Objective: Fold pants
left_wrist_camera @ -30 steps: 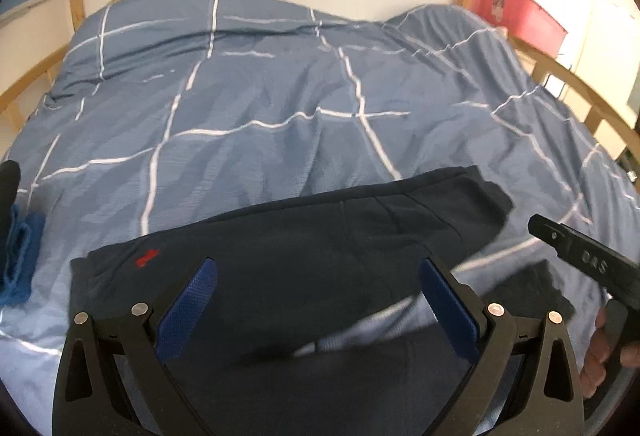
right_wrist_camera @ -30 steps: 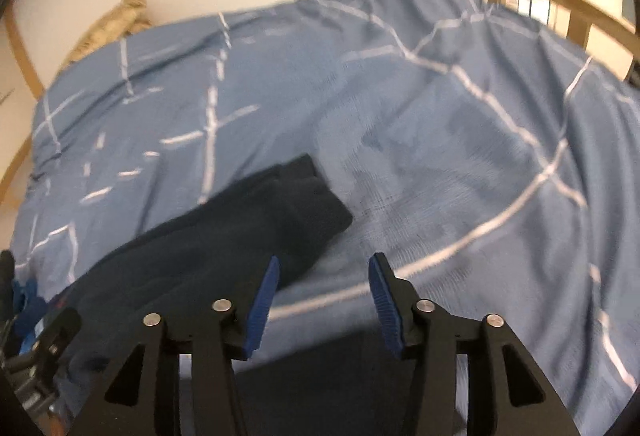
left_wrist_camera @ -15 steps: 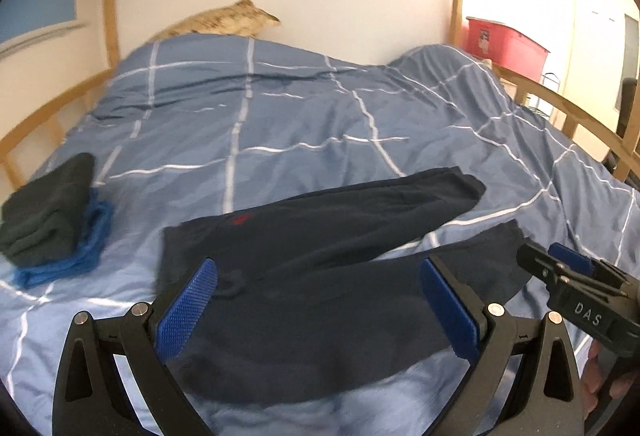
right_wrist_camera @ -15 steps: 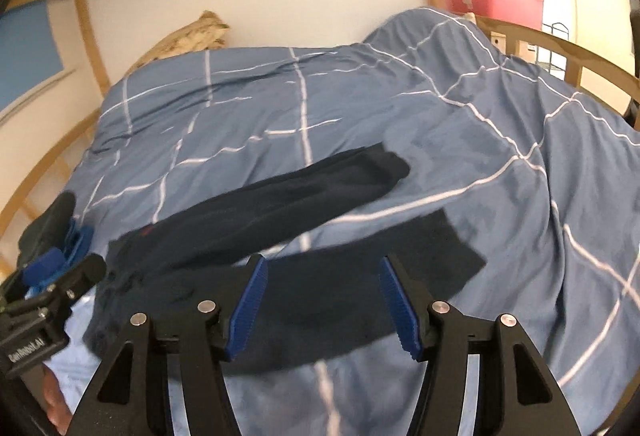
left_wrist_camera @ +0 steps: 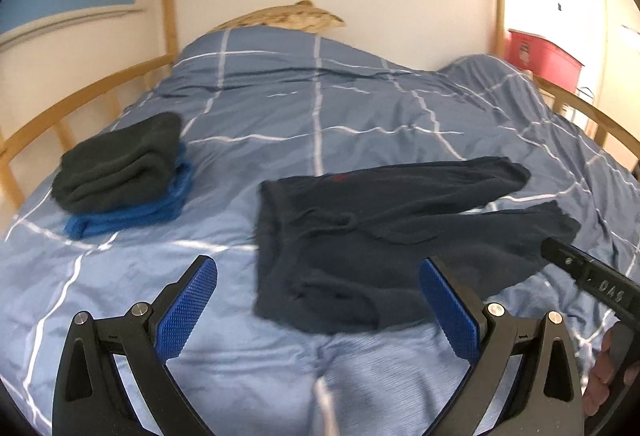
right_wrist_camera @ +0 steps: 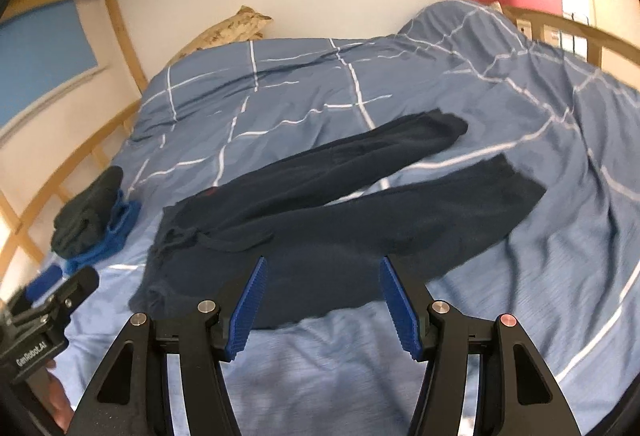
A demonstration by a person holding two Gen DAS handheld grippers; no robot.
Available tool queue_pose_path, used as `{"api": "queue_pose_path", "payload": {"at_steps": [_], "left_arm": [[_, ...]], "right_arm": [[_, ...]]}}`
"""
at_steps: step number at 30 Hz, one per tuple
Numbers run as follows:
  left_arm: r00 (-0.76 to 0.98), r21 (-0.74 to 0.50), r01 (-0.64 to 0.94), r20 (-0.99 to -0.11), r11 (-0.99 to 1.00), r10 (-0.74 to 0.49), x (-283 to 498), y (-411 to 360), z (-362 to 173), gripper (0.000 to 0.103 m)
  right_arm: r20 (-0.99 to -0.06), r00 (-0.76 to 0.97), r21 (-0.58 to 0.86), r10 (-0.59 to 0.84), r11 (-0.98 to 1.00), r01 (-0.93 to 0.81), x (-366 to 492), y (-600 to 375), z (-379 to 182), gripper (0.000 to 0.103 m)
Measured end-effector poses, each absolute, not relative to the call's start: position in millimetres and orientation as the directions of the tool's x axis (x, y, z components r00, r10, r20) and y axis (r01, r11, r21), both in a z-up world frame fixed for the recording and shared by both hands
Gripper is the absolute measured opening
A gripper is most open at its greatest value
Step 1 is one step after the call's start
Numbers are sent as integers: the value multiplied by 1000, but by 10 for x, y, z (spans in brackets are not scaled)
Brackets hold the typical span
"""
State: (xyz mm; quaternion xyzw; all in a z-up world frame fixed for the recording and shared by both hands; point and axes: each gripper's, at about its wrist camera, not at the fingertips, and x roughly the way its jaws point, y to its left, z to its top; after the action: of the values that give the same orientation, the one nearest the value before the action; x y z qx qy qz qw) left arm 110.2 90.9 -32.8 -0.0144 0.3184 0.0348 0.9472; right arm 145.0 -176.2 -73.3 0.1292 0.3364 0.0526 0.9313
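The pants (left_wrist_camera: 384,232) lie spread flat on the bed (left_wrist_camera: 320,116), waistband toward the stack, both legs running away from it with a strip of duvet showing between them. Taking the pants as the mark: the stack of folded clothes (left_wrist_camera: 120,176) sits well apart beyond the waistband, a dark piece on top of a blue one. The pillow (left_wrist_camera: 288,16) lies beyond the pants at the wall. The red bin (left_wrist_camera: 540,56) stands past the leg ends, off the bed. The left gripper (left_wrist_camera: 318,306) hangs short of the waistband, fingers wide apart, nothing between them. The right gripper (right_wrist_camera: 322,302) hangs over the near leg, fingers apart, holding nothing.
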Motion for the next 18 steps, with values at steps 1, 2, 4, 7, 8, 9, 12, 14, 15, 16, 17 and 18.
{"api": "queue_pose_path", "payload": {"at_steps": [1, 2, 4, 7, 8, 9, 12, 14, 15, 16, 17, 18], "left_arm": [[794, -11, -87, -605, 996, 62, 1080, 957, -358, 102], [790, -16, -99, -609, 995, 69, 1067, 1004, -388, 102], [778, -26, -122, -623, 992, 79, 1047, 1107, -478, 102], [760, -45, -137, -645, 990, 76, 1052, 1207, -609, 102], [759, -45, -140, -646, 989, 78, 1059, 1228, -633, 102], [756, -52, -143, -650, 988, 76, 1076, 1254, -663, 102], [737, -77, -137, -674, 988, 50, 1182, 1286, -764, 102], [727, -74, -140, -684, 987, 52, 1252, 1279, -837, 102], [721, -76, -141, -691, 987, 50, 1292, 1277, -869, 102], [714, -83, -145, -698, 986, 46, 1323, 1283, -900, 102], [707, -94, -152, -706, 984, 42, 1354, 1299, -931, 102], [696, -115, -165, -717, 980, 33, 1397, 1317, -974, 102]], "right_arm": [[-606, 771, 300, 193, 954, -3, 1429, -1764, -762, 59], [-597, 778, 329, 196, 944, 15, 1403, -1777, -800, 59], [-591, 782, 362, 196, 931, 40, 1382, -1791, -847, 59], [-584, 786, 402, 202, 913, 64, 1359, -1785, -932, 59], [-583, 787, 408, 201, 910, 70, 1359, -1776, -955, 59], [-583, 788, 410, 198, 909, 75, 1367, -1755, -985, 59], [-587, 786, 406, 194, 911, 79, 1385, -1712, -1055, 59], [-600, 774, 410, 200, 908, 84, 1426, -1686, -1122, 59], [-604, 770, 415, 206, 906, 83, 1447, -1682, -1147, 59], [-606, 767, 420, 210, 904, 83, 1461, -1684, -1171, 59], [-608, 765, 421, 212, 903, 85, 1478, -1688, -1194, 59], [-614, 761, 421, 210, 902, 91, 1502, -1699, -1223, 59]]}}
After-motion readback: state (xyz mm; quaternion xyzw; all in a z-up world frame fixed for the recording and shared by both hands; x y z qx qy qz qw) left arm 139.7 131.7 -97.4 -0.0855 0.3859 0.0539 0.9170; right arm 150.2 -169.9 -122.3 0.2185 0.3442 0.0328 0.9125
